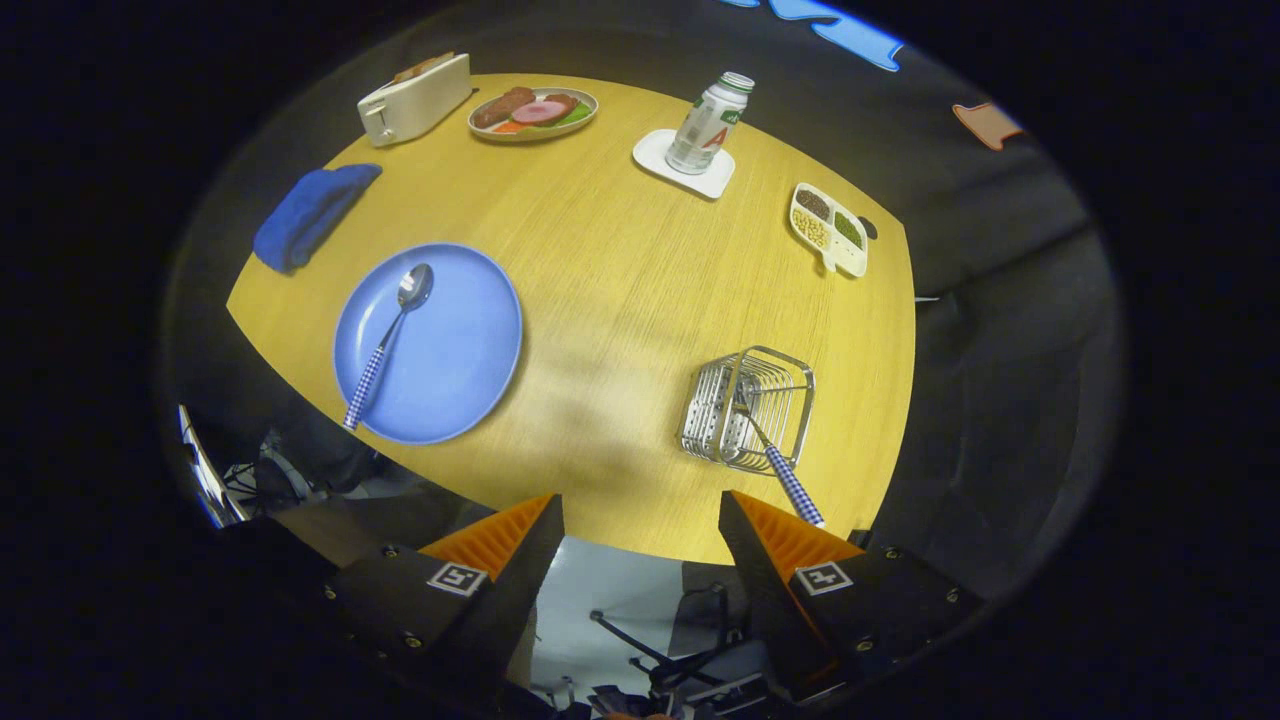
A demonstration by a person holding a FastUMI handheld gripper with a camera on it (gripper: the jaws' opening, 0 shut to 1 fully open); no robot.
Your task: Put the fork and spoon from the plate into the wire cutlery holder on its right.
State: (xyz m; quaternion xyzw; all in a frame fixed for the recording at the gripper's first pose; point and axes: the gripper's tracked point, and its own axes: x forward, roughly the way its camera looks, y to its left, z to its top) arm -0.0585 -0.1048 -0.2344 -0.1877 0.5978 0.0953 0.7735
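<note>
Hovering: gripper (pixel 640 525) hangs above the near rim of a round wooden table (pixel 640 300), fingers spread wide apart w/ nothing between them, only table edge and floor showing in the gap
Fork: fork (pixel 775 450) already sits in the wire cutlery holder (pixel 748 408), tines down inside, checked handle leaning out toward the right finger and ending just beside its tip
Holder: upright on the table, just ahead of the right finger, well apart from the plate
Spoon: spoon (pixel 385 340) lies on the blue plate (pixel 470 350), bowl at the far end, checked handle pointing back toward the near rim of the plate & reaching past it
Plate: beyond the left finger, left of the holder, bare wood between the two
Far side, left: white toaster (pixel 415 98) w/ bread in its slots; next to it a dish of meat and greens (pixel 533 112)
Far side, middle: small bottle (pixel 708 125) w/ green cap standing on a white square coaster (pixel 684 163)
Far side, right: white divided tray (pixel 828 228) holding three sorts of beans or seeds, one per section
Left edge: folded blue cloth (pixel 312 215) between toaster and plate
Below table: floor, cables & a stand's legs visible between the fingers
</note>
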